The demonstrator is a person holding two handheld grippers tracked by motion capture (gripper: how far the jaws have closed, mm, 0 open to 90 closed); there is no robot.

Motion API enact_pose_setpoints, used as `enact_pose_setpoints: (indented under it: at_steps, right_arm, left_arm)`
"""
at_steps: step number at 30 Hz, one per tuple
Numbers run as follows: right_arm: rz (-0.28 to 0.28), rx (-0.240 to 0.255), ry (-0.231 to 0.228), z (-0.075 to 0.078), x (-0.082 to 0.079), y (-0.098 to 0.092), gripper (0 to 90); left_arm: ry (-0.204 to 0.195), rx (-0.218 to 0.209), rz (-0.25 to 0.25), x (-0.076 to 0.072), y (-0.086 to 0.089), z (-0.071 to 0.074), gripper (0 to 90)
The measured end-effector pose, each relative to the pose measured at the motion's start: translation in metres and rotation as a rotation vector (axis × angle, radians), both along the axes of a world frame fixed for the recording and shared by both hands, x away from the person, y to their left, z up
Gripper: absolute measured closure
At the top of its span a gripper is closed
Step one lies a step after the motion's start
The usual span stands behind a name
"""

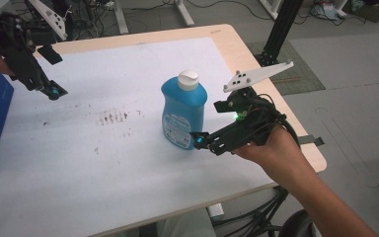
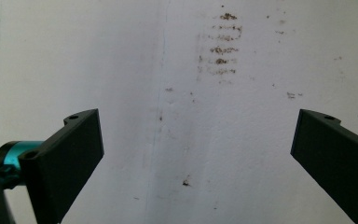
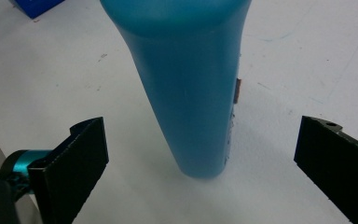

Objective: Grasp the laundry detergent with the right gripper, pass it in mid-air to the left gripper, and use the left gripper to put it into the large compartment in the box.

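Bottle (image 1: 184, 109) stands upright mid-table with the right gripper (image 1: 201, 140) spread wide at its base, so I'd push in a bit further and squeeze square on the body before lifting.

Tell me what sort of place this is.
Probably a lab or workshop set up for recording. A table under a stained white sheet holds one blue bottle, cables trail across the floor, and a black metal stand rises beside the table.
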State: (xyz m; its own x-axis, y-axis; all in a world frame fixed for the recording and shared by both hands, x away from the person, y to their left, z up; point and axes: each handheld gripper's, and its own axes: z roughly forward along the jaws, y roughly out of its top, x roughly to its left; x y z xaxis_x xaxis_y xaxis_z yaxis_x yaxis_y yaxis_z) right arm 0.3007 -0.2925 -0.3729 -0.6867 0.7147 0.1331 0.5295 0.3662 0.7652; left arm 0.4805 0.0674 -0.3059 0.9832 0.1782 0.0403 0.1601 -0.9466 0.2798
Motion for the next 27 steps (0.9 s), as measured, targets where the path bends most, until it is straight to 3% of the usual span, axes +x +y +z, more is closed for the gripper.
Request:
enact_pose_setpoints:
  at_steps: [18, 27]
  right_arm:
    - [0.008, 0.044, -0.037, -0.019, 0.016, 0.019, 2.1]
    - [-0.006, 0.064, -0.081, -0.024, 0.020, 0.021, 4.8]
  left_arm:
    - [0.004, -0.005, 0.007, 0.000, 0.004, -0.002, 2.3]
    - [0.008, -0.006, 0.006, 0.000, 0.006, -0.004, 2.3]
